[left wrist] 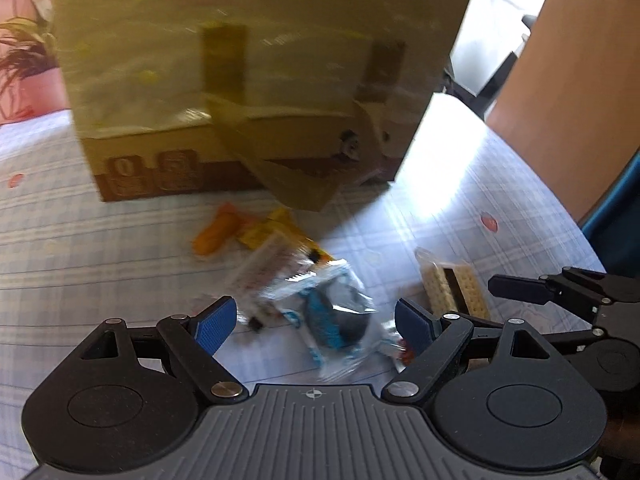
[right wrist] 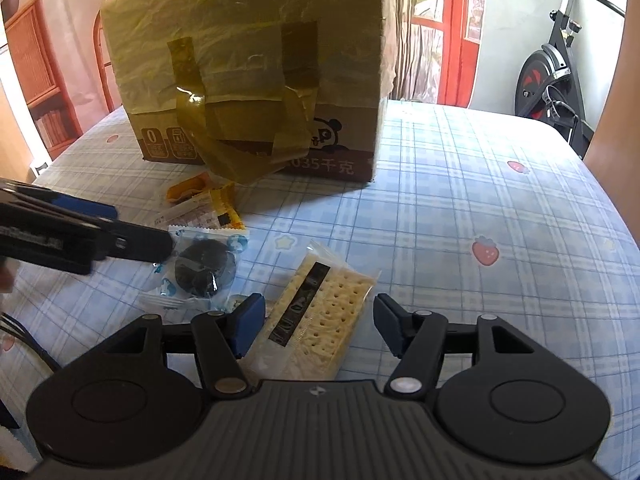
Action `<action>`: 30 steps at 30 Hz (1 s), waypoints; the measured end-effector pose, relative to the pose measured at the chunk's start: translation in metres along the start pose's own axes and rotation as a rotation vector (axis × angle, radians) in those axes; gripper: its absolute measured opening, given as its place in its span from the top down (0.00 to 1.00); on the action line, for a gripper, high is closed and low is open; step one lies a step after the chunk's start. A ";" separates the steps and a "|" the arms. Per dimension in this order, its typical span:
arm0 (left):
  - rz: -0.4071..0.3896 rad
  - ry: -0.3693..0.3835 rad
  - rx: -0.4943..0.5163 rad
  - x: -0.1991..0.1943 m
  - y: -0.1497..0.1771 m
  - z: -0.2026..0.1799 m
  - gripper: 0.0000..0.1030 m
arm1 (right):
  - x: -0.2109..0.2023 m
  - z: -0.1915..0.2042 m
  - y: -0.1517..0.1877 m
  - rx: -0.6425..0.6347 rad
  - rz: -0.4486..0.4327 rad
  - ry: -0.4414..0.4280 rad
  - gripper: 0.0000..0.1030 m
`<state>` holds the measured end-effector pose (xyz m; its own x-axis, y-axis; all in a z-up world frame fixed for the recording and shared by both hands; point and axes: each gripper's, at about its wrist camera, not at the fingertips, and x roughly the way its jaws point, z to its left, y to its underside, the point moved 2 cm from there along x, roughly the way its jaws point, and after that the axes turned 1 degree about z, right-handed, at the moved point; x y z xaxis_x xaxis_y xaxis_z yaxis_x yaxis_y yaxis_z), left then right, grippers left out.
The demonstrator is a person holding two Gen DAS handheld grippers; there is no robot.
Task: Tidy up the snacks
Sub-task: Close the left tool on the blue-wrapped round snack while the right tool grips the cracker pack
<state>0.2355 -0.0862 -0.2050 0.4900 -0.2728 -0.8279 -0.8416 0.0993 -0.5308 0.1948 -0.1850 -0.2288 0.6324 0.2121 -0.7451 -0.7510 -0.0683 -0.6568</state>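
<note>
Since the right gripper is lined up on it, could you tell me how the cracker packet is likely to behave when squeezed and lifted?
The cracker packet looks flat and fairly stiff, so it should lift without drooping. Its clear, glossy wrapper may slip on the pads. The thin perforated crackers inside would probably crack under a hard squeeze from the right gripper.

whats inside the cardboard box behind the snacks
Cannot tell. The cardboard box shows only its outside: wrinkled wrapping and brown tape strips on the front. Its top lies out of view, so any contents are hidden.
</note>
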 end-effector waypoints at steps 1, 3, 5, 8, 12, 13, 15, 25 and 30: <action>0.011 0.001 0.002 0.005 0.000 -0.003 0.15 | -0.001 -0.001 0.001 0.004 -0.001 -0.001 0.39; 0.032 -0.010 0.003 0.016 0.000 -0.005 0.15 | -0.002 -0.004 0.003 0.015 -0.003 0.000 0.39; 0.061 -0.029 -0.008 0.026 -0.001 -0.005 0.18 | -0.003 -0.007 0.005 0.027 -0.002 0.001 0.39; 0.063 -0.008 -0.032 0.031 0.000 -0.002 0.22 | -0.004 -0.009 0.007 0.038 0.001 0.003 0.39; 0.042 0.040 0.007 0.027 0.005 -0.004 0.48 | -0.002 -0.011 0.010 0.049 0.010 -0.002 0.39; 0.037 0.038 0.010 0.025 0.006 -0.003 0.48 | -0.002 -0.010 0.010 0.050 0.011 -0.003 0.39; 0.031 0.025 0.016 0.022 0.009 0.001 0.50 | -0.002 -0.009 0.009 0.049 0.010 -0.005 0.39; 0.016 0.002 -0.069 0.004 0.021 0.032 0.51 | 0.005 -0.010 0.006 0.091 0.023 -0.016 0.40; 0.012 -0.009 -0.076 0.000 0.022 0.040 0.49 | 0.010 -0.010 0.007 0.110 0.030 -0.012 0.45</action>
<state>0.2262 -0.0453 -0.2238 0.4817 -0.2637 -0.8357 -0.8620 0.0293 -0.5061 0.1981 -0.1928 -0.2421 0.6078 0.2235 -0.7620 -0.7860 0.0327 -0.6174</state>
